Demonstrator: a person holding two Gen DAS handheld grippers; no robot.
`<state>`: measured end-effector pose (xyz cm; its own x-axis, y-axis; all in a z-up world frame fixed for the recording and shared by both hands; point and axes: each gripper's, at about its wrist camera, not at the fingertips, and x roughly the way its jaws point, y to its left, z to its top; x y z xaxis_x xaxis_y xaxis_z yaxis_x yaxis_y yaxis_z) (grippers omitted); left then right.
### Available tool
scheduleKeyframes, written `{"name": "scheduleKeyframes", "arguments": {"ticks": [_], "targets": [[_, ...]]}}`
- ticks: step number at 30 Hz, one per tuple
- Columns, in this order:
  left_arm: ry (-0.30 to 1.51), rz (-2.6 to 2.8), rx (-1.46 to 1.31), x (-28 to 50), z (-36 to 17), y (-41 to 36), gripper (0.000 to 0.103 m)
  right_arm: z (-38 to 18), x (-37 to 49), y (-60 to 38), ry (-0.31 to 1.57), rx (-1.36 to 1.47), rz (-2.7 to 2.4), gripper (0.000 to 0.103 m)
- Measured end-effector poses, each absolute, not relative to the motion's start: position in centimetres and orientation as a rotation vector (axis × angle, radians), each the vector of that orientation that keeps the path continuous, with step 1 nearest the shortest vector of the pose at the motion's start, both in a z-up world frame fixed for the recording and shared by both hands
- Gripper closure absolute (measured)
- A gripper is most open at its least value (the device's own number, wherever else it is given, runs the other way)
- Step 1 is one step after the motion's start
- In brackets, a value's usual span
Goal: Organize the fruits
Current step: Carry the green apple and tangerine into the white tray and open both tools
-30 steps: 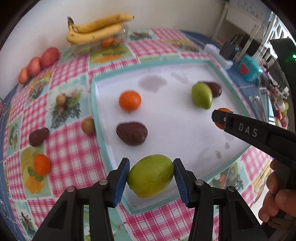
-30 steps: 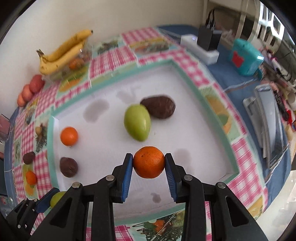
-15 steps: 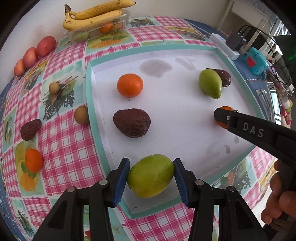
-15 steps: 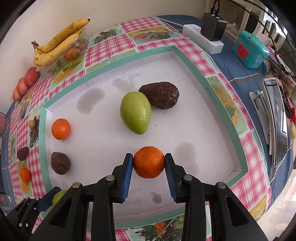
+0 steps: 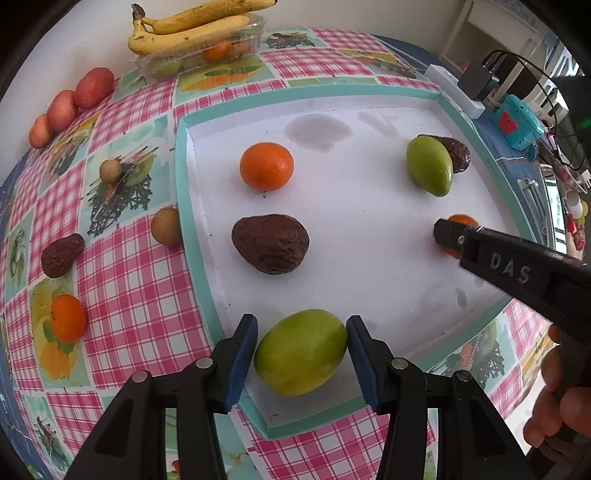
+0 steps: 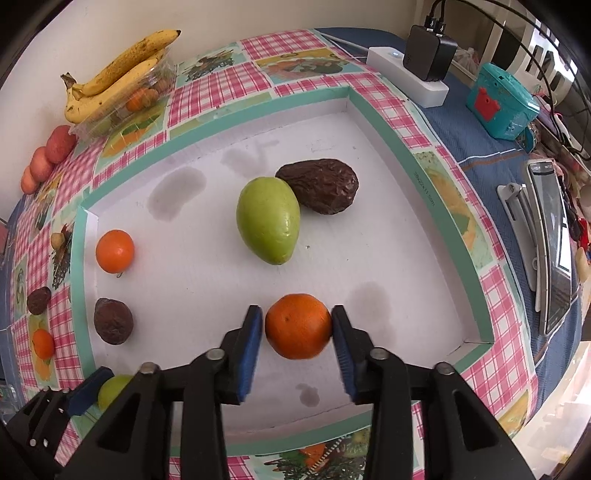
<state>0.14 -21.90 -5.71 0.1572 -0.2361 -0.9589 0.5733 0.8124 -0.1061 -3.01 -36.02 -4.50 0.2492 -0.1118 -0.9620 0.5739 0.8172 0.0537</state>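
My left gripper (image 5: 301, 350) is shut on a green mango (image 5: 301, 352) just over the near edge of the white tray (image 5: 181, 184). My right gripper (image 6: 298, 328) is shut on an orange (image 6: 298, 326) above the tray's (image 6: 404, 155) near right part. Lying in the tray are a second orange (image 5: 266, 171), a brown avocado (image 5: 271, 243), another green mango (image 6: 267, 219) and a second brown avocado (image 6: 319, 186) touching it. In the left wrist view the right gripper (image 5: 448, 236) reaches in from the right with its orange (image 5: 461, 220). The left gripper (image 6: 86, 389) shows at the lower left of the right wrist view.
Bananas (image 5: 192, 29) lie on a clear plastic box at the back. Red fruits (image 5: 70, 103), a small avocado (image 5: 59, 254), an orange (image 5: 67, 317) and small round fruits (image 5: 166, 230) sit on the checked cloth left of the tray. A power strip (image 6: 406, 74), teal box (image 6: 498, 101) and phone (image 6: 550, 243) stand at right.
Both grippers have come forward and lower over the tray, so its fruits look larger. Each still holds its fruit; nothing in the tray has moved.
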Motion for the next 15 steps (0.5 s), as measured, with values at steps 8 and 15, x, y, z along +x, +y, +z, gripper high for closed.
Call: {"name": "scheduleKeyframes", "arguments": {"ticks": [8, 15], "targets": [[1.235, -0.586, 0.262, 0.9, -3.6, -20.9, 0.03, -3.6, -3.1, -36.1, 1.188, 0.42, -0.509, 0.024], [1.187, -0.5, 0.218, 2.6, -2.0, -18.3, 0.012, -3.2, -3.7, -36.5, 1.152, 0.431, -0.543, 0.014]]}}
